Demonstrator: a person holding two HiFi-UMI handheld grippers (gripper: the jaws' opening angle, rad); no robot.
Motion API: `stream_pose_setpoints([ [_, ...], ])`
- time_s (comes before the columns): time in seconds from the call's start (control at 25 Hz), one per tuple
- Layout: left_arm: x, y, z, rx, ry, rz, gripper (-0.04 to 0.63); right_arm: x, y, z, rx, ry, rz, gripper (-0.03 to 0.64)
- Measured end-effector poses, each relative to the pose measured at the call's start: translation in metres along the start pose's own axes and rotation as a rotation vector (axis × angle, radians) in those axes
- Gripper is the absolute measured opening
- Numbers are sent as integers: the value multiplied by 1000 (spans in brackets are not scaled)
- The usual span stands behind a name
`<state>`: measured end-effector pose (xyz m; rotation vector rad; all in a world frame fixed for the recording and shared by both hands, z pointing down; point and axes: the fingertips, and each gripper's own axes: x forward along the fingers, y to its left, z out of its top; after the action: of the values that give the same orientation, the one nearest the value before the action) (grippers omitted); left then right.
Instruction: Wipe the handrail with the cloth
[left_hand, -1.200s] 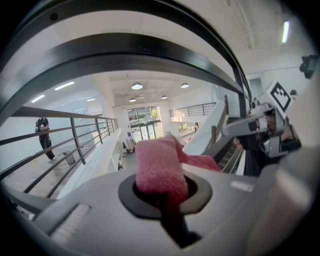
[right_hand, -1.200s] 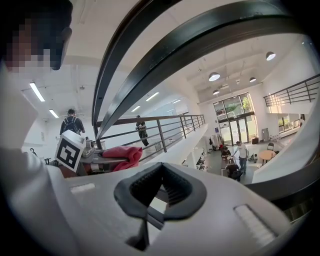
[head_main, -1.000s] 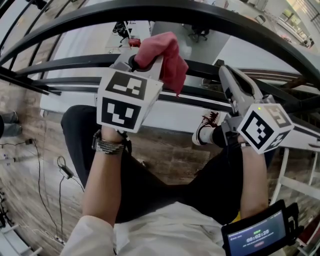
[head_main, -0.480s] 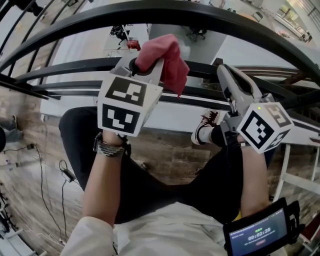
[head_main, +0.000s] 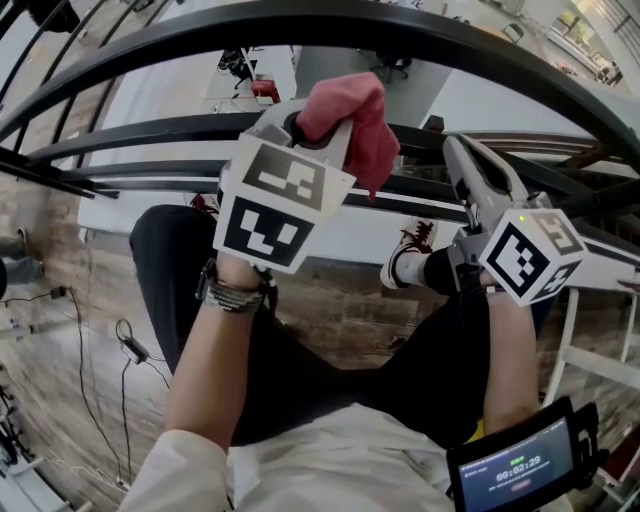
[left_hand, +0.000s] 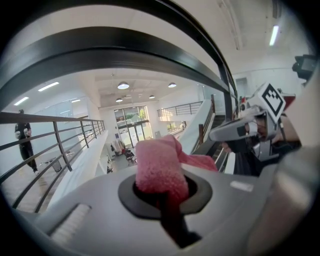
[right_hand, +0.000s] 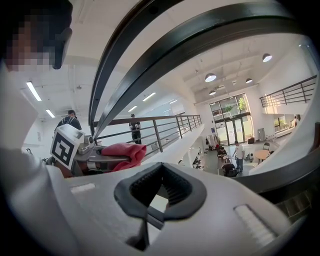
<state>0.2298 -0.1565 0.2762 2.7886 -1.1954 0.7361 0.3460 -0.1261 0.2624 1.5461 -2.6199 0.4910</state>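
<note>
While the left gripper (head_main: 305, 125) pinches the cloth (head_main: 352, 115) just below the handrail (head_main: 420, 35), the right gripper (head_main: 458, 152) sits closed and empty; wiping seemingly remains undone.

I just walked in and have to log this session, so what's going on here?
A person stands at a black handrail with a gripper in each hand. The left claw is shut on a pink cloth and is raised just under the top rail. Whether the cloth touches the rail can't be told. The right claw is closed on nothing and is held off to the right of the cloth.
</note>
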Motion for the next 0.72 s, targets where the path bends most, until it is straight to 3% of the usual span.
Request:
stream_pose_setpoints([
  [0.72, 15, -28, 10, 49, 9, -53, 28, -13, -17, -3, 21, -20, -33, 2],
])
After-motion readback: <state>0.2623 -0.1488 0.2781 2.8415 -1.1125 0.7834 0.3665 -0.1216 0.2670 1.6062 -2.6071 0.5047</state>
